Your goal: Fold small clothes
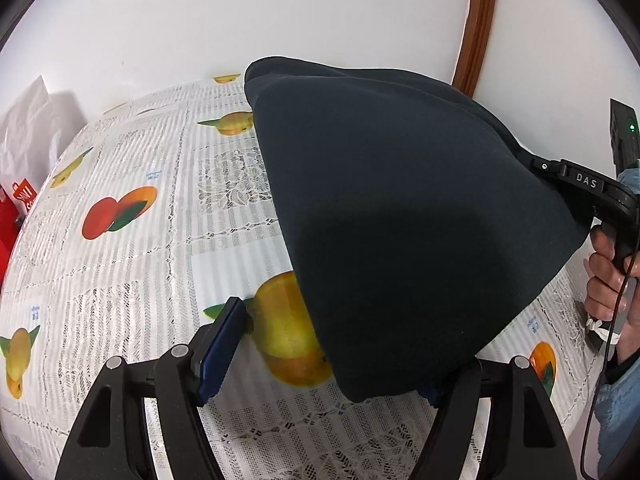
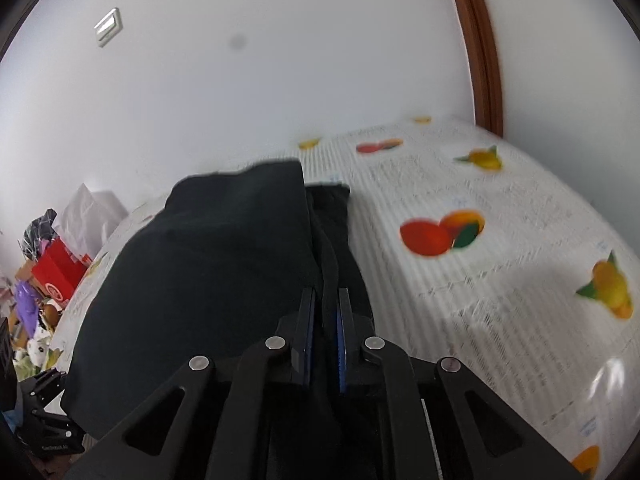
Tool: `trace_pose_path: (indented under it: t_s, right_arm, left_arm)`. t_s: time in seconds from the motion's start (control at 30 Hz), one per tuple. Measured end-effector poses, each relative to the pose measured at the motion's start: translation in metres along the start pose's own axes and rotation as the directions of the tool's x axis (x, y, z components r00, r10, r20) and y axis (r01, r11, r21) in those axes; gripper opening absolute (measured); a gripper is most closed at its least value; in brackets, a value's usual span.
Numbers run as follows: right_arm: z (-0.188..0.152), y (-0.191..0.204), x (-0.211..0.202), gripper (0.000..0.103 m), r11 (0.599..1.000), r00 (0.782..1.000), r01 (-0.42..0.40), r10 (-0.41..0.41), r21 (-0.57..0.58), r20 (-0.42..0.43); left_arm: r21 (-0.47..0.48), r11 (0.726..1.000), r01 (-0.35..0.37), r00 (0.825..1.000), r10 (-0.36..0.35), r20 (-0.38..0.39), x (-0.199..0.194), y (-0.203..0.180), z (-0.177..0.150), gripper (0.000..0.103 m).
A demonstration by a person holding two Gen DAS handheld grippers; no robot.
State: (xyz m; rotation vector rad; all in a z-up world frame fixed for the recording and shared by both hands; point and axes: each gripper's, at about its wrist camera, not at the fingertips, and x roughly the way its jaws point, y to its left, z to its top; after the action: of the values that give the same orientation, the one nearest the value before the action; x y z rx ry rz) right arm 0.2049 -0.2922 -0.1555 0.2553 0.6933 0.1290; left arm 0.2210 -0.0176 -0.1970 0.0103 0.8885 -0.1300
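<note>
A dark navy garment [image 1: 400, 216] hangs lifted above the surface [image 1: 132, 264], stretched between both tools. In the right wrist view its bunched edge runs between the pads of the right hand-held gripper [image 2: 324, 344], which is clenched on the cloth. The left hand-held gripper [image 1: 324, 360] stands spread wide; the garment drapes over its right finger while its left finger [image 1: 220, 352] is bare. The fruit-printed tablecloth lies beneath, with a white wall [image 1: 280, 12] behind.
</note>
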Motion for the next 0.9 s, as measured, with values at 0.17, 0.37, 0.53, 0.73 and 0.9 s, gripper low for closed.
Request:
trace_pose_path:
  t_s: [0.17,0.37,0.53,0.73,0.9]
  right_arm:
    - [-0.002,-0.006,-0.020,0.015,0.999,0.999,0.044,-0.044,0.015,0.000]
    - [-0.018,0.004,-0.064,0.018,0.993,0.996,0.075,-0.070,-0.093,0.061]
    - [-0.042,0.015,-0.061,0.018,0.974,0.993,0.119,-0.114,-0.195,0.039]
    - [-0.052,-0.006,-0.069,0.018,0.982,0.993,0.115,-0.119,-0.150,-0.019]
    - [-0.035,0.002,-0.088,0.023,0.982,0.995,0.097,-0.093,-0.162,0.035]
  left_arm:
    - [0.000,1.000,0.000,1.000,0.000,0.002,-0.003,-0.002,-0.001,0.075]
    - [-0.002,1.000,0.031,0.999,-0.031,0.011,-0.023,-0.002,-0.016,0.072]
    - [-0.023,0.995,0.100,0.990,-0.097,0.097,-0.058,0.002,-0.022,0.072]
    - [-0.024,1.000,0.019,0.991,-0.015,0.134,-0.056,0.006,0.006,0.072]
    - [-0.039,0.999,-0.007,0.997,0.010,0.070,-0.034,0.007,-0.002,0.074]
